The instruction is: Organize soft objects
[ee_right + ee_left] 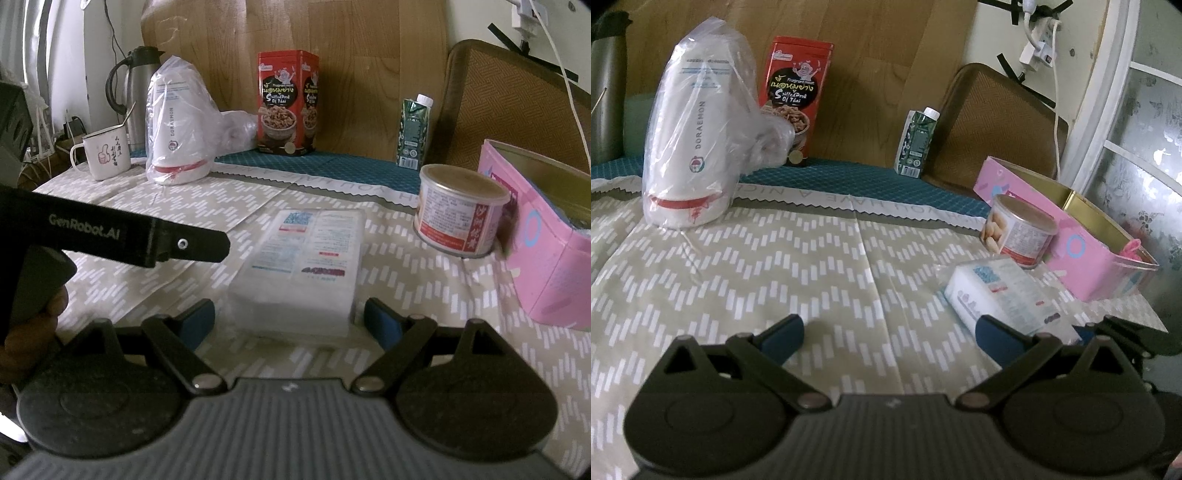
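Lying flat on the patterned tablecloth (424,295), toward the right side of the table, is a soft white tissue pack (299,273) in clear wrap, printed with small text, a blue code patch and a red bar; its plastic looks slightly puffed and wrinkled at the near end.

The right gripper (290,323) stands wide, its blue pads either side of the pack's near end (contact with the pads cannot be confirmed). The left gripper (890,330) is likewise spread wide over bare cloth, holding nothing; its right-hand pad sits just beside the pack's near corner in the left wrist view.

Beyond the pack, near the right edge, a round tin (461,210) with a red-and-white label stands upright, just beside an open pink box (546,266). Along the far edge stand a red snack tin (286,105) and a green carton (413,133) with a white cap. Toward the far left corner a white Doraemon bottle (177,125) sits in a loose clear plastic bag, with a white mug (105,155) and a steel flask (138,92) behind it.
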A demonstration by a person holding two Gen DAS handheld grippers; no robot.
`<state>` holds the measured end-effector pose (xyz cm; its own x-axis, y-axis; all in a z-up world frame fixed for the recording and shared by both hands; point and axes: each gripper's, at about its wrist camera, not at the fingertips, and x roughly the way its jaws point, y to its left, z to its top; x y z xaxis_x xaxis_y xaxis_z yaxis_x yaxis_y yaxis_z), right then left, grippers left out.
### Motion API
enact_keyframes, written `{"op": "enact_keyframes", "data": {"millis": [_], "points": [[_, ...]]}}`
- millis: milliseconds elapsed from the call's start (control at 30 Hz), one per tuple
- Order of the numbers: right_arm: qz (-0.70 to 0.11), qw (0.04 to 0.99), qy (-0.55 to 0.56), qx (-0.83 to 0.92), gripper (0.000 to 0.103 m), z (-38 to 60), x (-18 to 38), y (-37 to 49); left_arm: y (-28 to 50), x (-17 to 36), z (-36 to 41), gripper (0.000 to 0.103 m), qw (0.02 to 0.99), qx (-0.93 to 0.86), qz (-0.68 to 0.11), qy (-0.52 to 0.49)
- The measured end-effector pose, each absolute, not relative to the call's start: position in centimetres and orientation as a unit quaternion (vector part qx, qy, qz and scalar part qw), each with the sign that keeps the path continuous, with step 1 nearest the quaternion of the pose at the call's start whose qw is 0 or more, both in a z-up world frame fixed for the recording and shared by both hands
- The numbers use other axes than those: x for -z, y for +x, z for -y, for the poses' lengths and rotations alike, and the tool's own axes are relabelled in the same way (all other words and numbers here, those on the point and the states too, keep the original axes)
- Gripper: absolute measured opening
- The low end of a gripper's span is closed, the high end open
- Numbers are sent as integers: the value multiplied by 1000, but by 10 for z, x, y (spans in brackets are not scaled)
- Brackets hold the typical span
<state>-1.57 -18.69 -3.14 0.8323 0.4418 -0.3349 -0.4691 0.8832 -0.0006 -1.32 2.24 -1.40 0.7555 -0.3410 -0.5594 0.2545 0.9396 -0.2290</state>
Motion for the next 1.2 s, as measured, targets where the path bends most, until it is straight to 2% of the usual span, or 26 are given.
{"op": "enact_keyframes", "data": {"millis": [1200], "points": [[-164, 957, -43, -235, 90, 186, 32, -18, -20, 11, -20, 103, 923, 185, -325, -91]]}}
